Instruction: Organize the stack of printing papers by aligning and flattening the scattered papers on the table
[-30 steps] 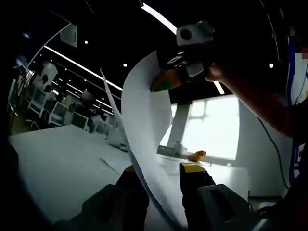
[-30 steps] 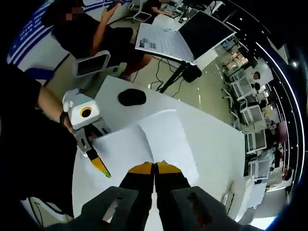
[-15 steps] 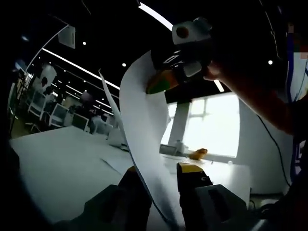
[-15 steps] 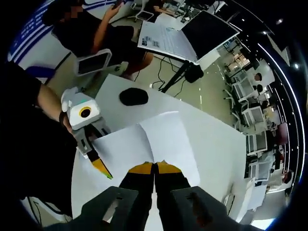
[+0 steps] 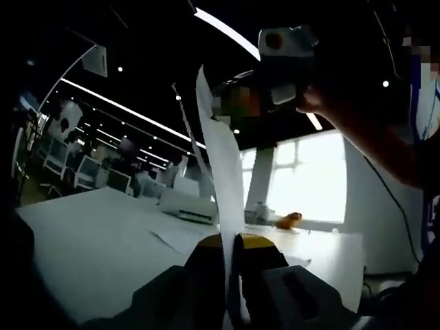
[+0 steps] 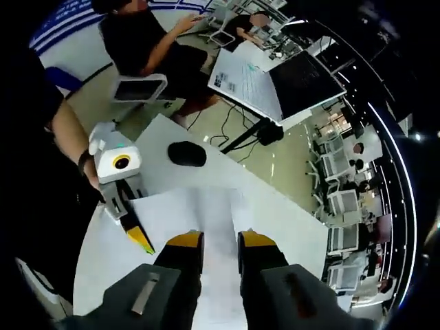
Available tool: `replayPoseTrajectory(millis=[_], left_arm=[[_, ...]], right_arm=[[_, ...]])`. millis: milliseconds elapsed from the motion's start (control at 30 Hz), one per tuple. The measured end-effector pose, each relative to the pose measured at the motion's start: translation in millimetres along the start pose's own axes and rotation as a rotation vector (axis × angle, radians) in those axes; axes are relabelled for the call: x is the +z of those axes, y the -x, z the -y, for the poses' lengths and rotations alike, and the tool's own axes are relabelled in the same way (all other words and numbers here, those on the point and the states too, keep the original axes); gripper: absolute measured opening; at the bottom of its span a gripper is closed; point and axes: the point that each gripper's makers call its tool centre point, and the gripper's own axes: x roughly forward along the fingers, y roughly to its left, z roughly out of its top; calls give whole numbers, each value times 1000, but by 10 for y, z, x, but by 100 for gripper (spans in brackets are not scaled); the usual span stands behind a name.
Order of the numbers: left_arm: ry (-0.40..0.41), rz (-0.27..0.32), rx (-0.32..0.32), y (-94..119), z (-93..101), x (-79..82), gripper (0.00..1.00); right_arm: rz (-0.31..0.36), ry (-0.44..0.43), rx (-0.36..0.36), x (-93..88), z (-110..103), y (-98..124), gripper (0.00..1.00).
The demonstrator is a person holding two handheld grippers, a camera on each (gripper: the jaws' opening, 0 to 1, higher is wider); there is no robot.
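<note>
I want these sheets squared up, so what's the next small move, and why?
Probably lower the paper to the table with the left gripper. That gripper is shut on the sheet, which stands upright off the table, while the right gripper has its jaws open, so the left alone seems to hold it.

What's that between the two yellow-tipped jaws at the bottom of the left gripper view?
A white sheet of paper, standing edge-on between the left gripper's closed jaws.
</note>
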Motion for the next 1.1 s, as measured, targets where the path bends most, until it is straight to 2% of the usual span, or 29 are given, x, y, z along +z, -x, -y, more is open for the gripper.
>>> replayPoseTrajectory(millis=[167,333,400,633,733,767,833,867,967,1100], left_arm=[[-5,0,4,4,-5,1,6],[-6,-1,5,7,-5,-1,6],[-5,-3,6,10,-6,-2,6],[-3,-8,10,16,-14,-9,6],[-3,-10,14,18,-22,-11,7],[-4,-8,13,22,-21,-8,7],[-10,-6,14,23,-19,-5,7],[-12,-10,13,21,-16,-10,7],[-17,-23,12,6,-10,-30,7],[-17,-32,14,2,-21,-48,7]], right_arm=[[31,52,-80,4,133,85,29],[33,54,-100,-86,128,132,31],[31,44,-121,-179,129,163,32],[72,-29,-209,-555,144,228,46],[40,-71,-243,-918,98,237,48],[39,-112,-248,-1076,33,270,48],[119,-190,-270,-1258,-34,344,49],[122,-222,-289,-1389,-43,375,51],[85,-284,-366,-1847,-10,461,52],[29,-369,-404,-2362,-83,522,52]])
